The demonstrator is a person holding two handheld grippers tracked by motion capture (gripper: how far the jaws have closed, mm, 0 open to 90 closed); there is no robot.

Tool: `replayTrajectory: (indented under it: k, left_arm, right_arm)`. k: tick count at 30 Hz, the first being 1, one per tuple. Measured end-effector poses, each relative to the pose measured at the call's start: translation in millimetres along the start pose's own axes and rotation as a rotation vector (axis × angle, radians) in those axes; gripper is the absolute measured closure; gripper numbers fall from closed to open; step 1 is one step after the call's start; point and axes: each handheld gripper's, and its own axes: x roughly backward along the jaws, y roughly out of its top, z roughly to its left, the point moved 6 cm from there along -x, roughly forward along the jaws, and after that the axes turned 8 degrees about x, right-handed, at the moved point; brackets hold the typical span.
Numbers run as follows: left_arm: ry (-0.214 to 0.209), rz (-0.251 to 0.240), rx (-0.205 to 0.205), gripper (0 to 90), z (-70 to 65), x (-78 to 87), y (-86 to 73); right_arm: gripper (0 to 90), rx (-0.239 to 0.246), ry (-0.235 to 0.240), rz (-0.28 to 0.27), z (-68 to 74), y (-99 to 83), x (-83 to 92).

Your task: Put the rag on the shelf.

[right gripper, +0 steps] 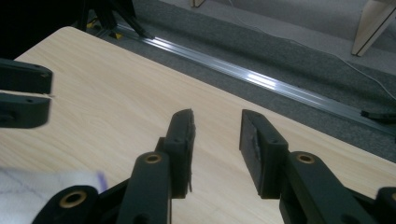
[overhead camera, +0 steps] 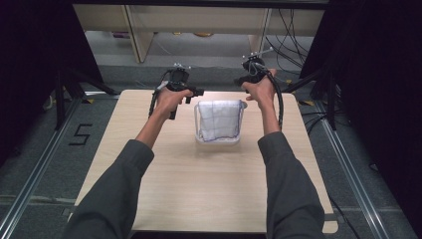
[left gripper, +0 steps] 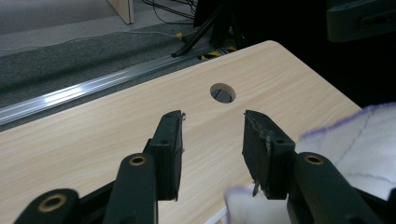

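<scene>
Your left gripper [overhead camera: 195, 92] and right gripper [overhead camera: 242, 79] both stand with jaws apart and nothing between them, only bare table [overhead camera: 199, 199] showing through each gap. The folded white cloth [overhead camera: 219, 119] with its thin purple grid lines sits in the small white basket [overhead camera: 217, 141] between the two grippers, just inward of each one and a little nearer to you than their tips; in the left gripper view its purple-hemmed edge [left gripper: 355, 140] lies just beside the right-hand jaw. Expect it to be light, soft and limp: it will likely sag and unfold if you lift it by one point. Pinch it at the top corners or along the upper hem, one gripper each side, biting through all the layers. The basket looks light too, so it may drag along if the cloth catches.
</scene>
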Motion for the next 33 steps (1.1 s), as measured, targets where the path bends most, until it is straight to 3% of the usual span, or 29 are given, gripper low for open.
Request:
replayTrajectory:
  k: [4, 7, 11, 17, 20, 22, 27, 32, 33]
  left_arm:
    - [0.010, -0.014, 0.003, 55.4, 5.3, 13.1, 0.3]
    - [0.038, 0.000, -0.006, 50.4, 10.3, 19.9, -5.8]
    - [0.041, -0.007, 0.007, 45.3, 15.6, 30.8, -12.9]
    - [0.043, -0.021, 0.020, 38.8, 19.3, 47.3, -24.7]
    - [0.012, -0.020, 0.003, 36.3, 10.9, 56.5, -36.5]
    - [-0.016, -0.057, 0.010, 36.1, 5.8, 63.9, -40.7]
    - [-0.003, -0.053, -0.027, 35.7, 8.4, 75.6, -53.1]
    - [-0.032, -0.078, -0.020, 35.4, 5.5, 82.9, -64.3]
    - [-0.042, -0.083, -0.016, 34.9, 4.5, 84.1, -66.8]
  right_arm:
    - [63.3, -0.007, -0.001, -0.022, -5.2, -2.5, 11.8]
    - [61.1, -0.022, 0.003, -0.025, -6.4, -5.3, 21.0]
    - [59.2, -0.043, 0.015, -0.029, -5.2, -10.4, 31.1]
    - [53.4, -0.018, 0.013, -0.063, -1.3, -15.0, 43.5]
    - [50.0, -0.013, 0.006, -0.071, 4.2, -17.9, 50.9]
    - [49.1, 0.004, 0.017, -0.094, 6.3, -20.6, 54.8]
    - [46.2, -0.004, 0.051, -0.119, 16.3, -32.2, 66.0]
    - [44.8, 0.011, 0.068, -0.139, 25.4, -39.8, 75.4]
    - [44.1, 0.053, 0.051, -0.144, 27.3, -42.7, 79.8]
